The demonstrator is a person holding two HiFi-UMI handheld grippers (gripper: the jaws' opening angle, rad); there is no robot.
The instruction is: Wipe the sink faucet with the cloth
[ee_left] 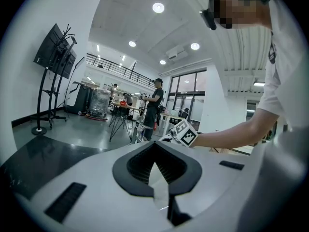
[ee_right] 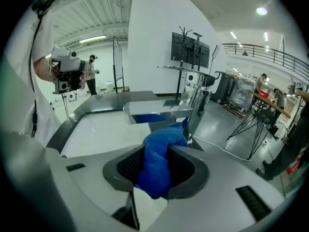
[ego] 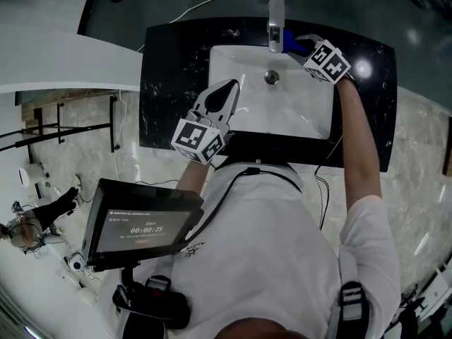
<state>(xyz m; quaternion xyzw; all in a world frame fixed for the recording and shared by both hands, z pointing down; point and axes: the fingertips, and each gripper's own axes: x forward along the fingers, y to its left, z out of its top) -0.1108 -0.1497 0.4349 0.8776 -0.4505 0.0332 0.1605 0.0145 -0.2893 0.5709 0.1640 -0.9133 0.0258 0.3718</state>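
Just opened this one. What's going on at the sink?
A person stands at the sink with a gripper in each hand. The right gripper is shut on a blue cloth and holds it right at the side of the faucet, below the spout. The left gripper is empty, jaws together, over the basin's near edge, well apart from the faucet.

White shirt; white left hand-held gripper with black-patterned marker cube.
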